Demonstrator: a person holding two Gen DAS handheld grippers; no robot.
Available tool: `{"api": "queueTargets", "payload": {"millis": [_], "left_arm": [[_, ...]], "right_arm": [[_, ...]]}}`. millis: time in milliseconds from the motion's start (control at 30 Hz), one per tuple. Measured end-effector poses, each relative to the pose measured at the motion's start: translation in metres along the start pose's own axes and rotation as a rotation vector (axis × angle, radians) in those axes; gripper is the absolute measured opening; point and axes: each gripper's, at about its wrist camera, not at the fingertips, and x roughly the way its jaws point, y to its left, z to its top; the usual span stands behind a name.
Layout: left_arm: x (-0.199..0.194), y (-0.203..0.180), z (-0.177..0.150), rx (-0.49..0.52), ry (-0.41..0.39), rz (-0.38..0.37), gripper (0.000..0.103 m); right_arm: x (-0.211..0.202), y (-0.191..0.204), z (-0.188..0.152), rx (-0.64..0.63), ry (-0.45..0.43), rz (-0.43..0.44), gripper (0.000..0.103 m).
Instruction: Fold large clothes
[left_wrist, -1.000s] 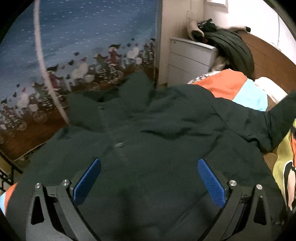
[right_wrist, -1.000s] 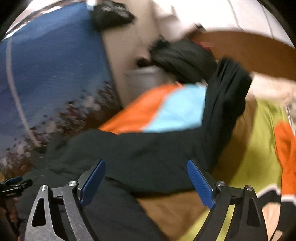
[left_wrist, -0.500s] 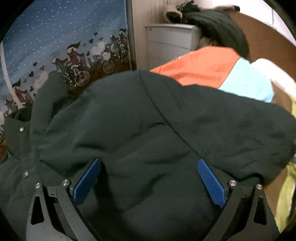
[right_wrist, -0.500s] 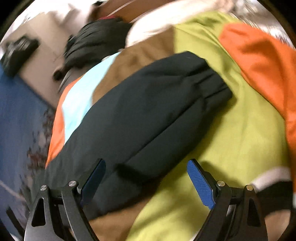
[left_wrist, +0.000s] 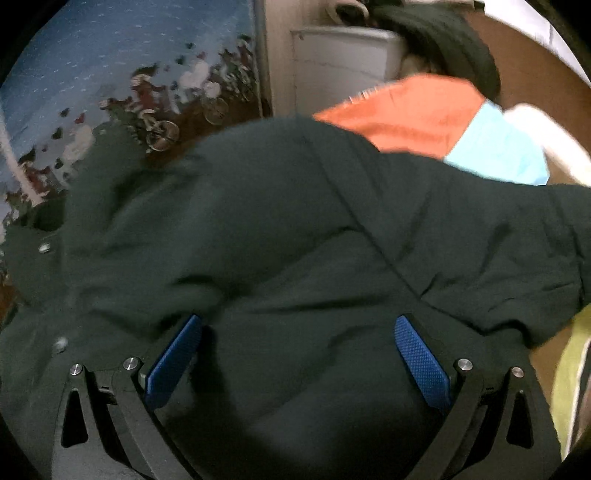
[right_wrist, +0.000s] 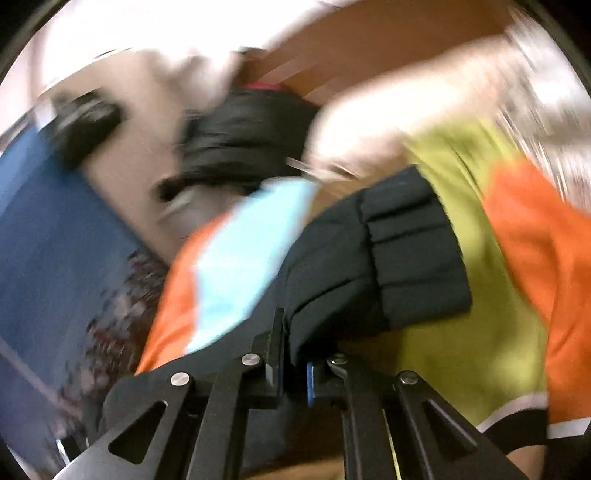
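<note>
A large dark green jacket (left_wrist: 280, 236) lies spread on the bed and fills most of the left wrist view. My left gripper (left_wrist: 295, 358) is open just above the jacket's body, its blue pads (left_wrist: 173, 362) wide apart and holding nothing. In the right wrist view my right gripper (right_wrist: 295, 362) is shut on the jacket's sleeve (right_wrist: 373, 258), gripping it a little behind the ribbed cuff (right_wrist: 417, 254). The sleeve points away from the gripper over the bedspread. The right view is blurred by motion.
The bedspread has orange (left_wrist: 402, 110), light blue (left_wrist: 498, 151) and lime green (right_wrist: 469, 354) patches. A white drawer unit (left_wrist: 340, 62) with dark clothes piled on it (left_wrist: 443, 40) stands beyond the bed. A blue patterned curtain (left_wrist: 110, 74) hangs at left. A brown headboard (right_wrist: 369, 48) is behind.
My right gripper has closed on the jacket sleeve near the cuff; it was open before. My left gripper stays open over the jacket body and has shifted slightly.
</note>
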Motion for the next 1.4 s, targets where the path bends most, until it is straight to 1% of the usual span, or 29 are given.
{"api": "queueTargets", "payload": {"millis": [67,100,133,167,267,300,333,400,533,633,733,833,900,967,1000,1033,1067,1100,1133,1200,1267,1300,1333,1400], "left_arm": [[-0.020,0.018,-0.002,-0.020,-0.032,-0.012,0.102],[-0.031,0.027,-0.004,-0.028,-0.046,-0.011,0.102],[-0.045,0.041,-0.007,-0.038,-0.059,-0.013,0.102],[-0.054,0.050,-0.008,-0.043,-0.064,-0.014,0.102],[-0.089,0.085,-0.015,-0.063,-0.085,-0.003,0.102],[-0.101,0.095,-0.018,-0.072,-0.085,0.004,0.102],[-0.117,0.113,-0.023,-0.085,-0.091,0.002,0.102],[-0.140,0.134,-0.030,-0.106,-0.106,0.010,0.102],[-0.184,0.187,-0.065,-0.166,-0.109,0.044,0.102],[-0.207,0.215,-0.095,-0.204,-0.107,0.086,0.102],[-0.224,0.240,-0.117,-0.246,-0.109,0.116,0.102],[-0.239,0.259,-0.139,-0.279,-0.141,0.135,0.102],[-0.246,0.267,-0.149,-0.298,-0.166,0.129,0.102],[-0.250,0.273,-0.153,-0.322,-0.193,0.102,0.102],[-0.251,0.275,-0.153,-0.334,-0.203,0.084,0.102],[-0.249,0.273,-0.152,-0.345,-0.210,0.057,0.102],[-0.247,0.274,-0.148,-0.349,-0.212,0.036,0.102],[-0.244,0.272,-0.145,-0.348,-0.211,0.019,0.102],[-0.237,0.265,-0.140,-0.336,-0.208,-0.003,0.102],[-0.226,0.254,-0.134,-0.308,-0.203,-0.029,0.102],[-0.208,0.238,-0.129,-0.261,-0.184,-0.051,0.102],[-0.197,0.229,-0.128,-0.234,-0.164,-0.055,0.102],[-0.186,0.221,-0.128,-0.209,-0.140,-0.050,0.102],[-0.167,0.211,-0.134,-0.176,-0.107,-0.035,0.102]], "right_arm": [[-0.022,0.046,0.000,-0.117,-0.030,0.060,0.008],[-0.037,0.077,-0.003,-0.194,-0.051,0.099,0.008],[-0.046,0.103,-0.008,-0.249,-0.064,0.129,0.008],[-0.052,0.121,-0.012,-0.285,-0.072,0.148,0.008],[-0.073,0.193,-0.038,-0.423,-0.087,0.234,0.008],[-0.079,0.221,-0.052,-0.479,-0.087,0.262,0.008],[-0.082,0.238,-0.063,-0.513,-0.086,0.280,0.008],[-0.090,0.279,-0.094,-0.594,-0.075,0.335,0.008],[-0.103,0.333,-0.165,-0.733,-0.043,0.406,0.008],[-0.104,0.364,-0.220,-0.836,-0.002,0.444,0.008],[-0.098,0.381,-0.273,-0.940,0.052,0.458,0.008],[-0.083,0.390,-0.323,-1.046,0.105,0.443,0.009],[-0.069,0.389,-0.358,-1.127,0.159,0.412,0.012],[-0.057,0.385,-0.381,-1.190,0.209,0.393,0.014],[-0.048,0.381,-0.397,-1.240,0.265,0.385,0.022],[-0.046,0.380,-0.408,-1.267,0.298,0.379,0.029],[-0.041,0.374,-0.417,-1.301,0.327,0.363,0.033],[-0.039,0.369,-0.426,-1.332,0.347,0.362,0.047],[-0.041,0.365,-0.432,-1.350,0.367,0.372,0.071],[-0.049,0.357,-0.432,-1.356,0.386,0.410,0.092],[-0.062,0.347,-0.418,-1.323,0.397,0.474,0.092],[-0.066,0.339,-0.407,-1.294,0.398,0.483,0.092],[-0.072,0.332,-0.401,-1.271,0.387,0.483,0.092],[-0.074,0.317,-0.379,-1.207,0.323,0.441,0.092]]}}
